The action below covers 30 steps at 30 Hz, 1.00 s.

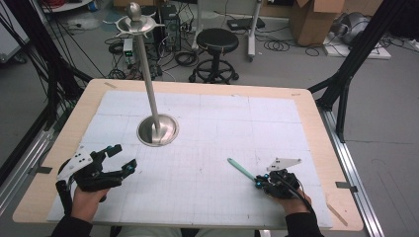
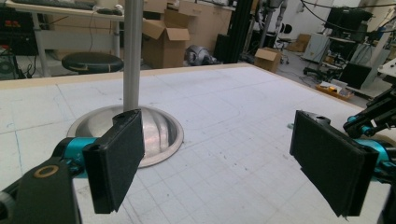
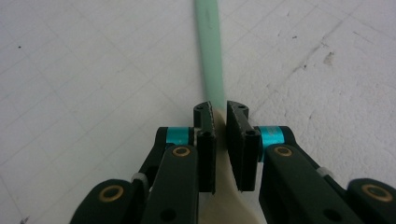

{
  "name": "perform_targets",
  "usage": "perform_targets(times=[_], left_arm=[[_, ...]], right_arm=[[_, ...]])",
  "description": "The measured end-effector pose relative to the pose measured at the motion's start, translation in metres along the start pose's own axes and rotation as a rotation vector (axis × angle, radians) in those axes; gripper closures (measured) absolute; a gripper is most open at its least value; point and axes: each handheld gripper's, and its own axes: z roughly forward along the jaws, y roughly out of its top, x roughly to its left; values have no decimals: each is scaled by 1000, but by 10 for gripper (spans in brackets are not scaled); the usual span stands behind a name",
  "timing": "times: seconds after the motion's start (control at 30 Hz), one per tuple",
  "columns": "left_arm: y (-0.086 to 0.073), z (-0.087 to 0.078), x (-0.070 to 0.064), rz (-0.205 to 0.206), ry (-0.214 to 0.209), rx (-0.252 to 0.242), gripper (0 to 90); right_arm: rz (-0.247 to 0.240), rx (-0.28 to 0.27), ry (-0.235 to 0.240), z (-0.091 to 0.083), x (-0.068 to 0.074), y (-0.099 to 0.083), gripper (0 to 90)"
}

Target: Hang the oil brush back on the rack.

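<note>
High view | right gripper clamps green stick | bare mat ahead

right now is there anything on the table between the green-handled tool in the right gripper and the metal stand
Nothing visible. The right gripper is shut on the green-handled tool, and only bare gridded table lies between it and the metal stand.

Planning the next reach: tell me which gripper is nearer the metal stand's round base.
Left. The left gripper sits open just in front-left of the stand's base; the right gripper, shut on the green-handled utensil, is farther off to its front-right.
</note>
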Motion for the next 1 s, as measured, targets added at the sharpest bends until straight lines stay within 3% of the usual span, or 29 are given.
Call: perform_targets(times=[0.3, 0.5, 0.73, 1.0], left_arm=[[0, 0, 0, -1, -8, -2, 189], [3, 1, -2, -12, -49, -5, 200], [9, 6, -14, -9, -183, -4, 247], [12, 16, -31, -15, -340, 18, 256]], right_arm=[[27, -14, 11, -1, -1, -1, 831], [25, -97, 60, -10, 1, 1, 831], [-31, -238, 178, -19, 14, 13, 829], [-154, -363, 315, -24, 47, 44, 827]])
